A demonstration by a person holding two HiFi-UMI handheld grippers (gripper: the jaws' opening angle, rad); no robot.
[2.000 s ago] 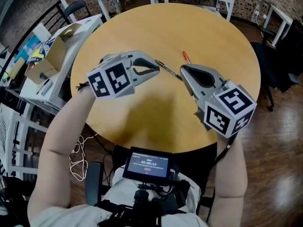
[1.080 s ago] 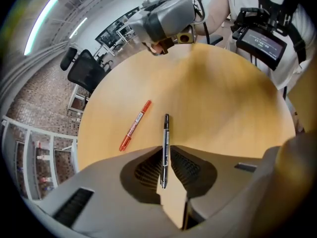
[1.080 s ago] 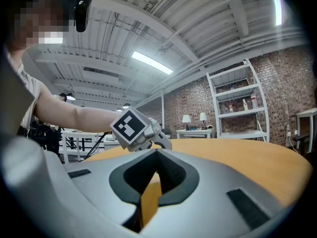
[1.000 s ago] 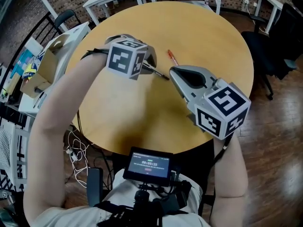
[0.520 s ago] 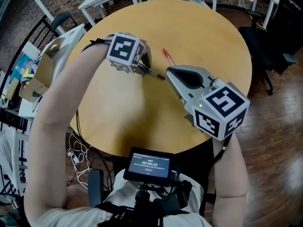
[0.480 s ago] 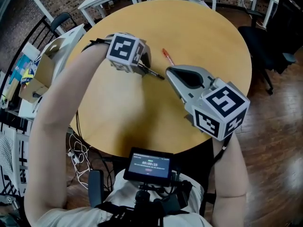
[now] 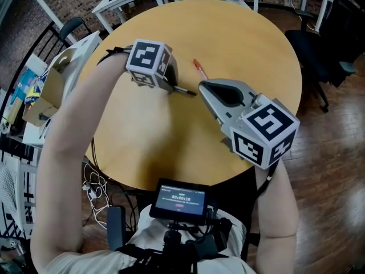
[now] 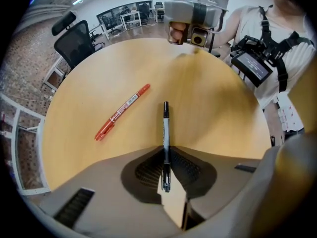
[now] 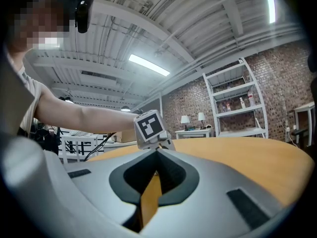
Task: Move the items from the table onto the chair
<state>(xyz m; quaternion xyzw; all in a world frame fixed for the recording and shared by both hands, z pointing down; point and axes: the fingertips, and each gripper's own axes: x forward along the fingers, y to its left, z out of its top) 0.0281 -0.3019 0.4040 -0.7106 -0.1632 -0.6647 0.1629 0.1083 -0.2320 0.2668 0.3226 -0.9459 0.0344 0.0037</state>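
Step in hand: we judge it to be the pickup of the black pen from the round table; the carry to the chair has not begun.
Left gripper: it points straight down at the table and its jaws have just been closing. In the left gripper view the pen runs between them, and the pads look clamped on it near one end.
Black pen: it lies flat on the wood, and most of its length sticks out past the jaws toward the right gripper.
Right gripper: it is held level just over the table. Its own view shows the jaws together with nothing in them. Its tips sit near the pen's free end.
Red pen: it lies on the table beside the black pen, apart from it and untouched.
Chair: a dark office chair stands by the table's right edge; we cannot tell whether it is the target.
Doing it well: the grip is off-centre, so we expect the long end to sag or pivot. We keep the clamp firm and lift straight up slowly. We check that the pen comes off the wood before we swing sideways.
Watch: we keep the free end clear of the right gripper's tips on the way up.
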